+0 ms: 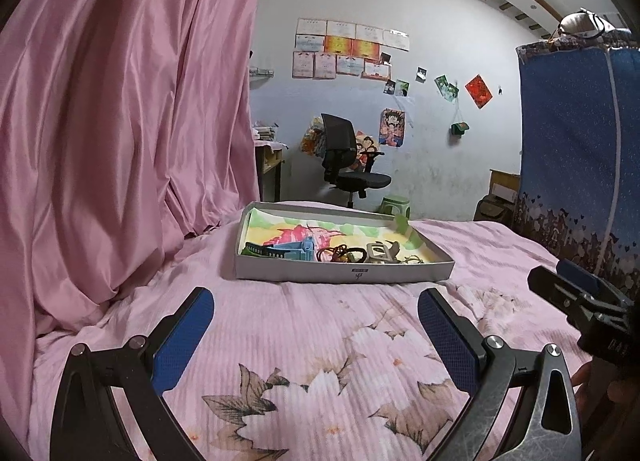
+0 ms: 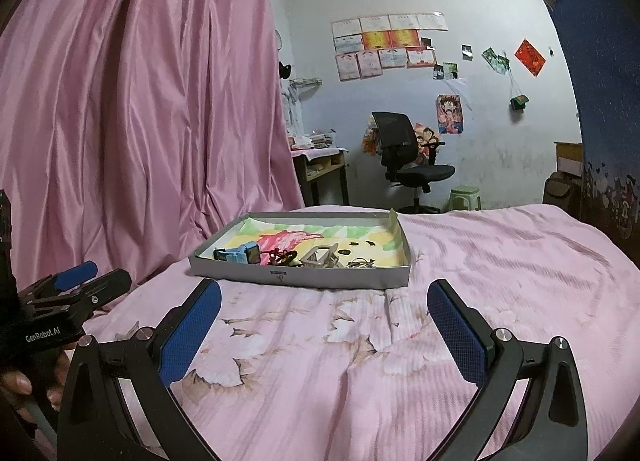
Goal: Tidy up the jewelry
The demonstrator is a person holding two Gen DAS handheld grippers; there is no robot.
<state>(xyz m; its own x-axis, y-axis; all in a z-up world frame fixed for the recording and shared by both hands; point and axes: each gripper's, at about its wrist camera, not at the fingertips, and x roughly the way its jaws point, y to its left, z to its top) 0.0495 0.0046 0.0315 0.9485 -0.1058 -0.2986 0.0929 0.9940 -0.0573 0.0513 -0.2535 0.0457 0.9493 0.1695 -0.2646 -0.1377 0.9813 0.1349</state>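
The left claw (image 1: 316,325) is hovering low over the bed (image 1: 320,341), its blue-padded fingers (image 1: 182,337) spread wide and holding nothing. The right claw (image 2: 324,321) is hanging beside it in the same way, fingers (image 2: 456,333) splayed apart and empty. Both are pointing toward a shallow grey cardboard box lid (image 1: 344,271) that is lying on the pink flowered bedspread ahead of them, clear of both claws. The jewelry is sitting along the lid's near wall: a blue comb-like hair clip (image 1: 288,251) at the left, a tangle of red cord and dark rings (image 1: 344,253) in the middle, a grey metal hair claw clip (image 1: 382,252) to its right, and a small thin chain (image 2: 362,263) furthest right. A pink curtain (image 1: 120,121) is hanging to the left of the bed. In the right wrist view a hand (image 2: 24,385) is gripping the left tool's handle.
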